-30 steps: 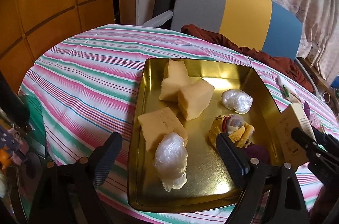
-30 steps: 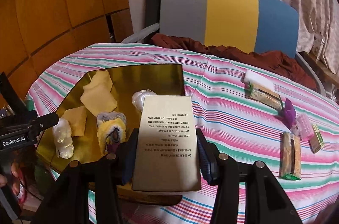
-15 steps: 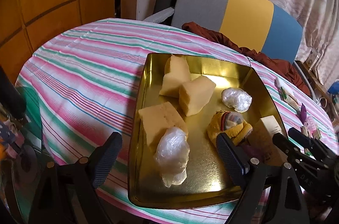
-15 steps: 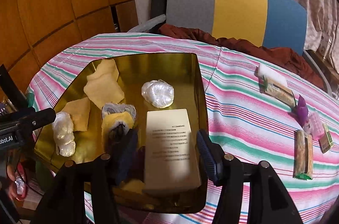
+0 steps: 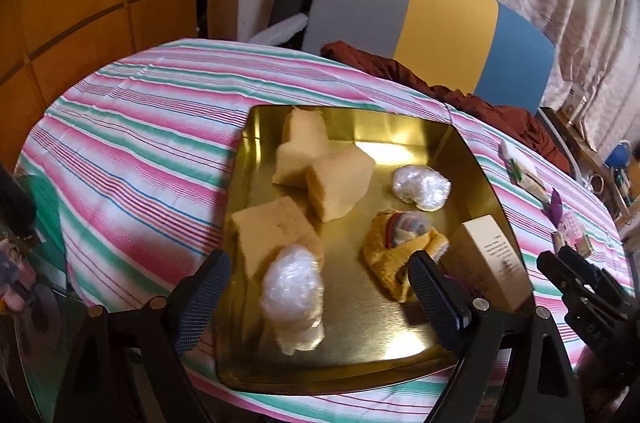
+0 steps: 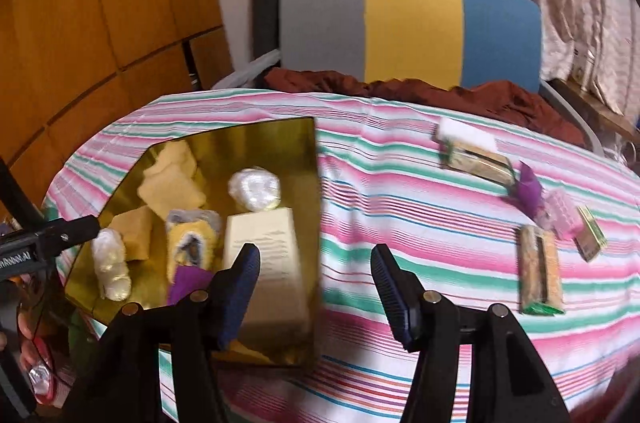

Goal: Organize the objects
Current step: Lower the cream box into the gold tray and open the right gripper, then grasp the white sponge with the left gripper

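Box (image 6: 267, 263) now in tray (image 6: 276, 135), released.

Both wrist cameras look steeply down, close over the shared gold tray (image 5: 256, 127) (image 6: 308, 163)

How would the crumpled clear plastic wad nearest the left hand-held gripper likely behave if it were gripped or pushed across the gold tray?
The plastic wad looks like scrunched film, so it is probably very light and would squash rather than resist. Its lumpy shape suggests it would skid, not roll, on the shiny gold tray. It may spring back partly when released.
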`<state>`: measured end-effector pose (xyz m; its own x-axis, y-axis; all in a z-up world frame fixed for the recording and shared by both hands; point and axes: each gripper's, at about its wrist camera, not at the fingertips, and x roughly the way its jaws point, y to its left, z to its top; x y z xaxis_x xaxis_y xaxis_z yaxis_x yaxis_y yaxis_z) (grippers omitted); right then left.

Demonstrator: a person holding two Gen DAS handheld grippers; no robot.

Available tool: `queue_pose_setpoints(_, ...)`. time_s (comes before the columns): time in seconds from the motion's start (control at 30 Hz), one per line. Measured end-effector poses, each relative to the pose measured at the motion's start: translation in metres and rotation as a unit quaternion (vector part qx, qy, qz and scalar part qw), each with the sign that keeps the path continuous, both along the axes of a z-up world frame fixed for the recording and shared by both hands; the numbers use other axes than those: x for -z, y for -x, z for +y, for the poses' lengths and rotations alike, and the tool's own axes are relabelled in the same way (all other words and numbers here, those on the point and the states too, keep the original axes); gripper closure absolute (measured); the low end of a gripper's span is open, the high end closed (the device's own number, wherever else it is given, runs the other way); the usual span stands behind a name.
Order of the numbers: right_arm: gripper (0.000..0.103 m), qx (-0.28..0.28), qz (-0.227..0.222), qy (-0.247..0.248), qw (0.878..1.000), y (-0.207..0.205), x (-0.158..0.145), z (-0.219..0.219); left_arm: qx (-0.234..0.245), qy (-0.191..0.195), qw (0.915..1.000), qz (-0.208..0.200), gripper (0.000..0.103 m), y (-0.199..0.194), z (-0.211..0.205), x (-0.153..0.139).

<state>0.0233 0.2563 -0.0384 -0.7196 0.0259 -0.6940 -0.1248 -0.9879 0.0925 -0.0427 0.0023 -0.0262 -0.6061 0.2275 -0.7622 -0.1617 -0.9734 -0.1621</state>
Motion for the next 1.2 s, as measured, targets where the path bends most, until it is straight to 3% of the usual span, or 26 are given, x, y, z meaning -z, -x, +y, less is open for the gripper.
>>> queue_pose_setpoints(0.27, 0.045, 0.095, -0.042, 0.005, 0.995, -0.023, 0.013, 0.069, 0.071, 0.006, 0.9974, 0.013, 0.014, 0.01, 0.046, -0.022)
queue_pose_setpoints(0.4, 0.045, 0.122, -0.074, 0.013, 0.99, -0.029, 0.013, 0.104, 0.15, 0.042, 0.9873, 0.028, 0.014, 0.018, 0.096, -0.039)
queue_pose_setpoints(0.57, 0.044, 0.127, -0.098, 0.021, 0.987, -0.032, 0.002, 0.139, 0.281, 0.087, 0.9542, 0.052, 0.013, 0.025, 0.18, -0.061)
queue_pose_setpoints(0.7, 0.039, 0.117, -0.104, 0.018, 0.988, -0.029, -0.005, 0.163, 0.353, 0.107, 0.9282, 0.047, 0.013, 0.042, 0.247, -0.066)
queue_pose_setpoints(0.8, 0.037, 0.109, -0.107, 0.006, 0.988, -0.023, 0.0, 0.184, 0.377, 0.134, 0.9158, 0.041, 0.015, 0.066, 0.293, -0.06)
queue_pose_setpoints(0.87, 0.037, 0.114, -0.106, 0.034, 0.987, -0.022, 0.008, 0.197, 0.396, 0.156, 0.904, 0.041, 0.022, 0.08, 0.32, -0.053)
queue_pose_setpoints(1.0, 0.037, 0.108, -0.109, 0.082, 0.985, -0.018, 0.022, 0.208, 0.425, 0.205, 0.8812, 0.037, 0.027, 0.112, 0.361, -0.031)
queue_pose_setpoints(1.07, 0.037, 0.106, -0.106, 0.086, 0.985, -0.016, 0.022, 0.209, 0.434, 0.216, 0.8743, 0.023, 0.029, 0.13, 0.378, -0.02)
queue_pose_setpoints(1.2, 0.037, 0.097, -0.098, 0.087, 0.987, -0.016, 0.02, 0.207, 0.445, 0.239, 0.8626, 0.034, 0.029, 0.159, 0.405, -0.001)
